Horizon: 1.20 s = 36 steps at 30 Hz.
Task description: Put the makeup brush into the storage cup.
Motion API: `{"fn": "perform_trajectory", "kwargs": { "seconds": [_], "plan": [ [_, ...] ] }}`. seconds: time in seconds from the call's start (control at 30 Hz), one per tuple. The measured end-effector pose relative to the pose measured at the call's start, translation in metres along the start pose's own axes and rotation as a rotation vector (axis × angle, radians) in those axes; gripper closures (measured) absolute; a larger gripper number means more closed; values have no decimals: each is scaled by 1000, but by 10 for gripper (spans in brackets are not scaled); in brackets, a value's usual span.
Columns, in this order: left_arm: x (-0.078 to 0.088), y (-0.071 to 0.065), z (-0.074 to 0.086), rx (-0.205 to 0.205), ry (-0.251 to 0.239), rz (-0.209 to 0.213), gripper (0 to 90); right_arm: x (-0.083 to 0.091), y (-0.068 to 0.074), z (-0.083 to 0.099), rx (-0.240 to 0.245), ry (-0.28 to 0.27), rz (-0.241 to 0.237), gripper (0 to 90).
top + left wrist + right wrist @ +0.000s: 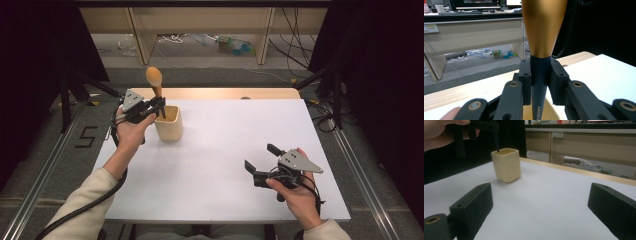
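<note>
High view first: we see the white bench (225, 165) taking up most of the frame, with a strip of bare wood along its far edge. Near the far left corner of the bench stands a cream holder (168, 123), a squarish open-topped cup, upright on the white surface. In the right gripper view the holder (506, 165) sits well beyond the jaws, toward the bench's left side, and its rim is level.

Above the holder we find the left claw (161, 106), held in a hand (131, 131) that comes in over the left edge of the bench. It is clenched on the dark handle of a spoon (154, 79), whose golden-brown bowl points straight up while the handle's lower end dips inside the holder's opening. In the left gripper view the two black jaws press on the handle from either side, just under the spot where the golden part of the spoon (541, 27) widens, and the handle runs down into the cream rim below.

The right claw (260, 160) rests low over the near right part of the bench, well apart from the holder. Its jaws stand wide and released, with only bare white surface between them, as the right gripper view confirms. The hand (295, 195) holding it comes in over the near edge.
</note>
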<state>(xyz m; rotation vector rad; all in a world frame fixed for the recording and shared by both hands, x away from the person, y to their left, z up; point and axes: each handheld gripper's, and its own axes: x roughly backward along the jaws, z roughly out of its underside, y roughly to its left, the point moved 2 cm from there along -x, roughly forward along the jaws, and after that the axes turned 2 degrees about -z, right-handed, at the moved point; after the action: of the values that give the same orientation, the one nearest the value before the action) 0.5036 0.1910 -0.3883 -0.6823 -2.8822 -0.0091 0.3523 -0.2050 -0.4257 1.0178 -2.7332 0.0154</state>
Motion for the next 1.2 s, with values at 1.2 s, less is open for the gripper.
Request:
{"fn": "perform_trajectory", "kwargs": {
  "seconds": [1.2],
  "plan": [
    [-11,1,11,0,8,-8,741,1,0,0,-4,13,4,73]
  ]
}}
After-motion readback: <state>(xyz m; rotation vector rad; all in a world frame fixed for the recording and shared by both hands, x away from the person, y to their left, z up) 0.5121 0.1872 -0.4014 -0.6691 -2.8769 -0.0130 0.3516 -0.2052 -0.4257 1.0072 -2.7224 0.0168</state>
